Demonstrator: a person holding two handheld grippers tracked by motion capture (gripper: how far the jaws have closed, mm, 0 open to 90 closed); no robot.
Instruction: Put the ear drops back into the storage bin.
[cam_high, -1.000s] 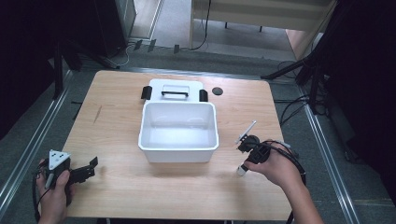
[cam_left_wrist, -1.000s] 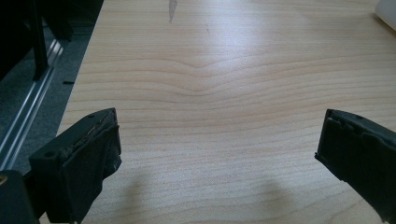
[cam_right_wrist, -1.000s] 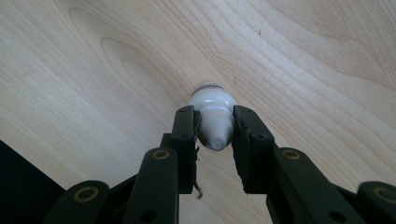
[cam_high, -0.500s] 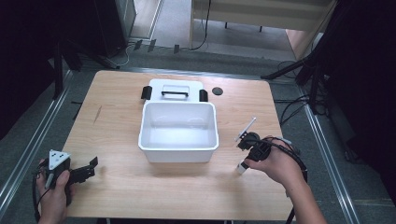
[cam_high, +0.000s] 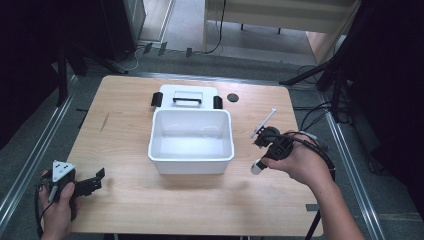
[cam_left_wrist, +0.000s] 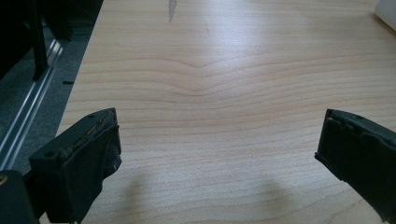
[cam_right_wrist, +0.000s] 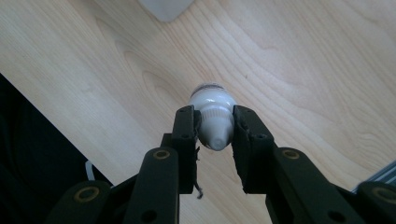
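One small bottle (cam_right_wrist: 212, 114), cap toward camera.

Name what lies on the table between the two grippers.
In the high view, the white tub sits between the left gripper and the right gripper.

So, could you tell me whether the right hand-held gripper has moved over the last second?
Yes. The right hand-held gripper has shifted slightly toward the white tub.
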